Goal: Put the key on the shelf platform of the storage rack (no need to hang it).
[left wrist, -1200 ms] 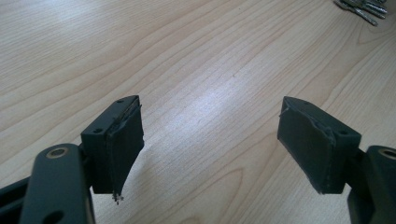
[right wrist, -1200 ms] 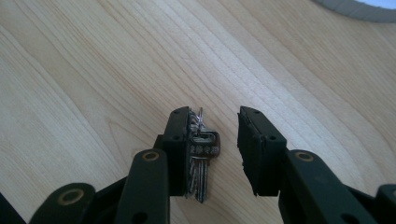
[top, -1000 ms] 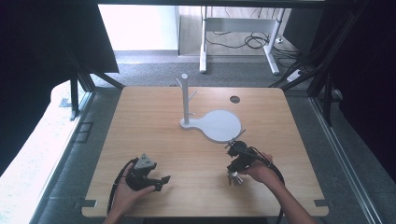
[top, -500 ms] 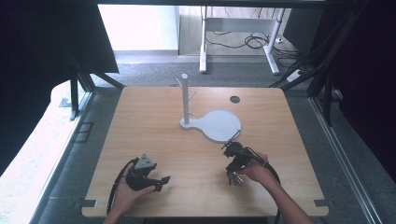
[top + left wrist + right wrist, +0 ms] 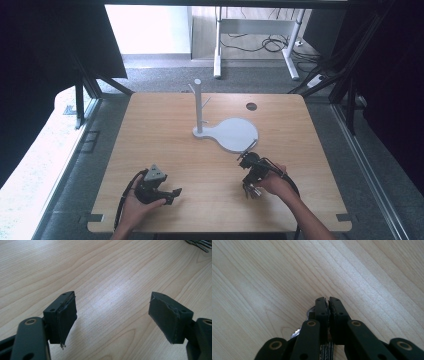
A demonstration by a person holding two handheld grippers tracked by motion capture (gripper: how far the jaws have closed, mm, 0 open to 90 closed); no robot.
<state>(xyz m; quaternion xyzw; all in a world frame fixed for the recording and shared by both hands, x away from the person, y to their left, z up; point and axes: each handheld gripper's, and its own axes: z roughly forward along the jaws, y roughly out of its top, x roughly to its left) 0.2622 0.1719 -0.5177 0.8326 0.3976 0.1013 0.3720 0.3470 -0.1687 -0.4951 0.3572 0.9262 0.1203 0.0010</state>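
High view: daylight enters from beyond the bench [image 5: 165, 130], floor there blown out; surroundings dark. Left gripper view: soft glare patch on bench. Image slightly soft; shadows faint.

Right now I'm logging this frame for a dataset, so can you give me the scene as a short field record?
surface: wooden table
stand: white peg stand on a round base, far centre
left gripper: open, holding nothing
right gripper: shut on keys
keys: metal bunch hanging below the right gripper
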